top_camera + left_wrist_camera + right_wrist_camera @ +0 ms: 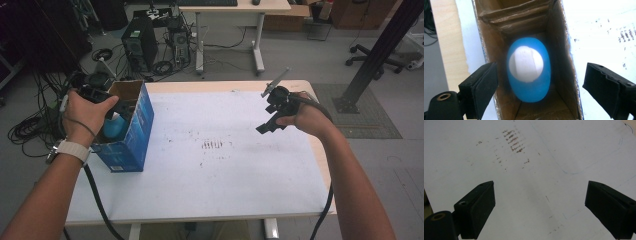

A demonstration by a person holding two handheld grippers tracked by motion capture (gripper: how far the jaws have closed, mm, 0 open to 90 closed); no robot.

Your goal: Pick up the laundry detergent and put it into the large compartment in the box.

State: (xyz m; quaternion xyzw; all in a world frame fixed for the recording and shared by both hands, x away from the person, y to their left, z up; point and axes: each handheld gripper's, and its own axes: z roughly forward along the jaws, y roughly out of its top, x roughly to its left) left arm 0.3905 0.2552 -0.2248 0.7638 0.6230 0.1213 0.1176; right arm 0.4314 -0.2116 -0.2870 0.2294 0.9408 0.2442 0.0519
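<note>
Cardboard box (131,131): blue outside, brown inside, top open; stands at left edge of table (215,175), directly under L gripper (102,97).
Blue object (529,70): rounded, w/ white round patch on top; lies inside box, below & ahead of L gripper's tips, centred between the two jaws as seen in left gripper view. Blurred there, so exact type can't be told. High view shows it as light-blue shape (114,127) in box opening, just under L hand (85,115).
L gripper (539,90): jaws spread wide, released; nothing pressed between pads. One jaw sits over box's wall on one side, other outside the opposite wall over white table cover. No contact w/ blue object visible.
R gripper (272,117): held in R hand (305,117) above table's right part, well apart from box & blue object. Jaws wide apart, released, empty; in right gripper view (539,207) bare white cover w/ brown smudges (512,141) lies ahead of tips.
Table cover: white, stained near centre (212,145), between the two grippers.
Cables: one trails down from each gripper past table's near edge.
</note>
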